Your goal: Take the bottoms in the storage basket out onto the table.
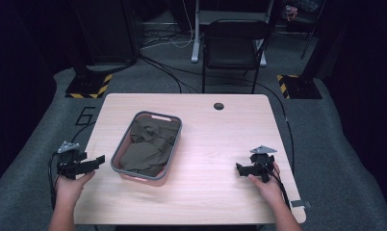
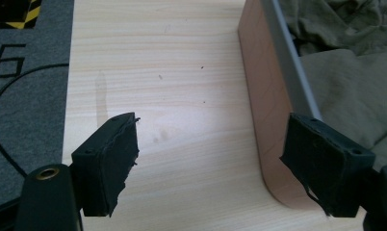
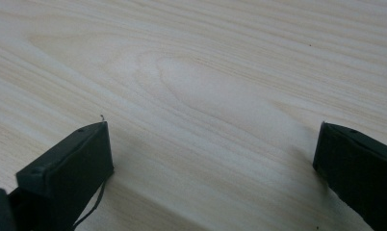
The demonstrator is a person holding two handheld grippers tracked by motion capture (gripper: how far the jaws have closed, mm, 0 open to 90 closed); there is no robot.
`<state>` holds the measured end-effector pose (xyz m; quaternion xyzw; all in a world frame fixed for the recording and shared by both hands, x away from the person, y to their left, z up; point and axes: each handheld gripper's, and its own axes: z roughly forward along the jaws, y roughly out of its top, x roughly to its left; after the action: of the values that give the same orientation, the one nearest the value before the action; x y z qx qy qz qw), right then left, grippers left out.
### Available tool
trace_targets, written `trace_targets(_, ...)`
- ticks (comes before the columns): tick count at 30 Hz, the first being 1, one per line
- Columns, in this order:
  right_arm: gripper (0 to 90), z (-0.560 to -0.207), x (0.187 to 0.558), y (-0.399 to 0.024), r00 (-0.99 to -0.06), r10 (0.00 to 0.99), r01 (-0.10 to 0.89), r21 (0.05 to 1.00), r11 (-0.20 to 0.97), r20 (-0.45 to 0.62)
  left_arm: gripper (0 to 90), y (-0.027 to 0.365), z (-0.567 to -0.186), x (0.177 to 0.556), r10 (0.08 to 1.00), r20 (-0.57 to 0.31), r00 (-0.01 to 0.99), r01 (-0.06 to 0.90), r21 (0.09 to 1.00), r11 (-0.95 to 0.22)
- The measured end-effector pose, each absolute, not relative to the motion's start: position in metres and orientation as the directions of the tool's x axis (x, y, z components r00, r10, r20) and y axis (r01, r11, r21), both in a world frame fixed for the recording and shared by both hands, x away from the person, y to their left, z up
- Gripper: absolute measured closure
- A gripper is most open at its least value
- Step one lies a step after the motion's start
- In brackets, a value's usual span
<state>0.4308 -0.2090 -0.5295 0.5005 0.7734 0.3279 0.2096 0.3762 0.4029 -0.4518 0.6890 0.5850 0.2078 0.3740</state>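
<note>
High view: a pink basket (image 1: 168, 159) with a grey rim is set on the left half of the wooden table (image 1: 215, 144), and an olive-green garment (image 1: 150, 144) is bundled inside it. The left gripper (image 1: 99, 160) is held at the table's left edge, jaws aimed at the basket's near corner; the right gripper (image 1: 239, 169) is held low over bare wood, well apart from the basket. Nothing is gripped by either.

Left gripper view: the jaws are seen spread wide and empty. The basket's rounded corner (image 2: 268, 144) is found just beside the right-hand jaw, and the garment (image 2: 345, 82) lies past the rim. The reach for the cloth appears not yet begun. For a clean pick, the gripper is best lifted over the rim and brought down on a raised fold (not flat cloth), so that fabric is caught between both pads.

Right gripper view: the jaws are seen wide apart, with bare table (image 3: 206, 96) between them. This gripper is judged idle; it could be used to steady the basket if it slides.
</note>
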Motion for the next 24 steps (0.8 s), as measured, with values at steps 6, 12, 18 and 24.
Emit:
trace_targets(6,0.0,-0.530,0.431,-0.209,-0.413,0.911,0.636,0.718,0.284,0.006,16.2,0.395,-0.446,0.378,0.954,-0.165,0.252,0.656,0.753,-0.043)
trace_targets(12,0.0,-0.530,0.431,-0.209,-0.412,0.911,0.636,0.718,0.283,0.006,14.1,0.389,-0.443,0.379,0.951,-0.170,0.260,0.648,0.760,-0.042)
trace_targets(18,0.0,-0.529,0.431,-0.209,-0.412,0.911,0.636,0.717,0.285,0.003,14.1,0.385,-0.441,0.383,0.948,-0.166,0.270,0.657,0.752,-0.056)
trace_targets(24,0.0,-0.529,0.431,-0.209,-0.411,0.912,0.636,0.717,0.284,0.004,14.9,0.376,-0.438,0.391,0.951,-0.165,0.261,0.655,0.754,-0.048)
